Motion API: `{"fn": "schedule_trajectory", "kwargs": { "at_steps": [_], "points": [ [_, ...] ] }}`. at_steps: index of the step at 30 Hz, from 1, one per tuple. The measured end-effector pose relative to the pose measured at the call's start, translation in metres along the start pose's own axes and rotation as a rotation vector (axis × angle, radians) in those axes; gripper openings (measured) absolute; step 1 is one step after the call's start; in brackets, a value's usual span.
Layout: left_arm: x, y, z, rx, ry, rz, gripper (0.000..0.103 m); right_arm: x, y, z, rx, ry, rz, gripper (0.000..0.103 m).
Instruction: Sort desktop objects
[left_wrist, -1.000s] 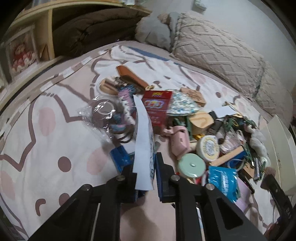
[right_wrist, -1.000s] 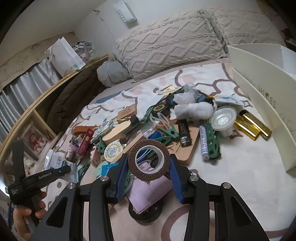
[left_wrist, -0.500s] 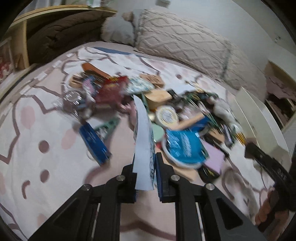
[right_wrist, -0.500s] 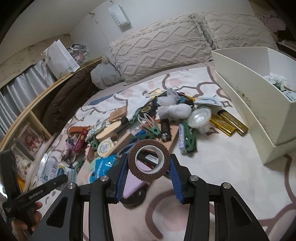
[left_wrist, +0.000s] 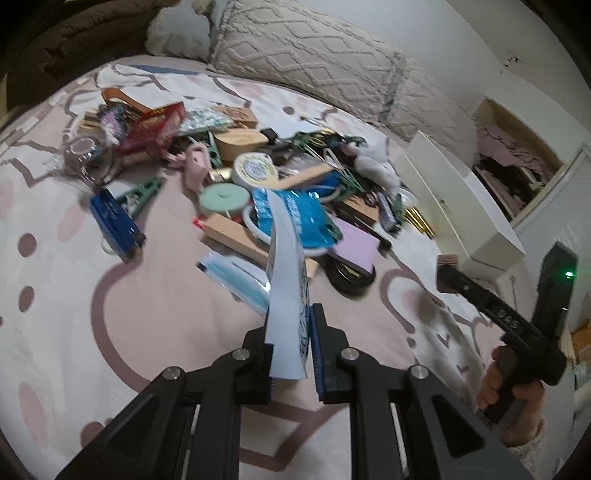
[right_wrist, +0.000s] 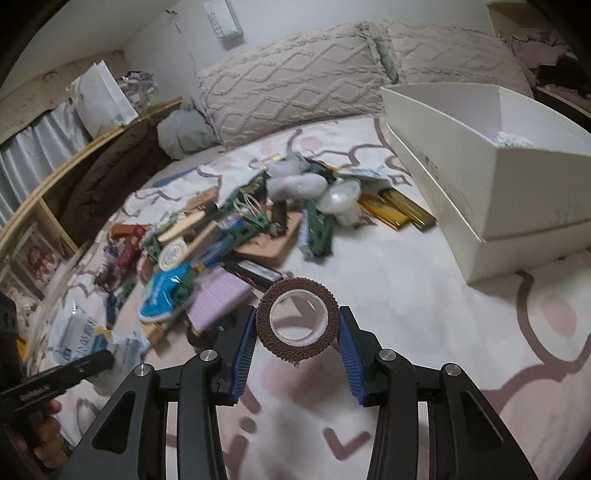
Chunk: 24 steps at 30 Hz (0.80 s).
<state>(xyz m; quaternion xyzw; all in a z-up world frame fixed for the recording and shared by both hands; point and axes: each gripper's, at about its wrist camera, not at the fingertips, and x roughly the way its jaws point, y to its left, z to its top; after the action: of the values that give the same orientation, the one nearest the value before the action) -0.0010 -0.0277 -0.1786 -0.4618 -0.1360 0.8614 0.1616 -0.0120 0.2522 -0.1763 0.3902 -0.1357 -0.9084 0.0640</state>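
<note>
Mostly the sorting lies ahead: on the bed (right_wrist: 424, 295) the white box (right_wrist: 491, 184) at two o'clock holds only a scrap or two, while the heap of clutter (right_wrist: 240, 229) at ten o'clock stays unsorted. My right gripper (right_wrist: 297, 332) has its jaws clamped on a brown tape roll (right_wrist: 297, 323), and my left gripper (left_wrist: 290, 350) pinches a thin white packet (left_wrist: 286, 295) upright.

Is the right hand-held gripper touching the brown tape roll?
Touching. The right wrist view shows the right hand-held gripper with both blue pads pressed against the sides of the brown tape roll, holding it above the bedspread.
</note>
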Motion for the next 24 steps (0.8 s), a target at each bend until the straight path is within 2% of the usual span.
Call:
{"fn": "schedule_trajectory", "kwargs": {
  "at_steps": [5,13,17,22,24],
  "points": [
    [0.004,0.000,-0.004,0.004,0.024,0.001,0.016,0.010,-0.011,-0.007,0.001,0.042,-0.036,0.044],
    [0.005,0.000,-0.003,0.037,-0.003,0.095,0.018,0.027,-0.017,-0.015,0.002,0.078,-0.034,0.044],
    [0.004,0.002,-0.002,0.043,-0.023,0.171,0.041,0.030,-0.010,-0.016,-0.036,0.074,-0.066,0.044],
    [-0.001,0.007,0.000,0.039,-0.056,0.227,0.056,0.033,-0.012,-0.016,-0.037,0.075,-0.069,0.044],
    [-0.004,0.009,0.001,0.042,-0.073,0.259,0.066,0.034,-0.013,-0.016,-0.031,0.079,-0.064,0.044]
  ]
}}
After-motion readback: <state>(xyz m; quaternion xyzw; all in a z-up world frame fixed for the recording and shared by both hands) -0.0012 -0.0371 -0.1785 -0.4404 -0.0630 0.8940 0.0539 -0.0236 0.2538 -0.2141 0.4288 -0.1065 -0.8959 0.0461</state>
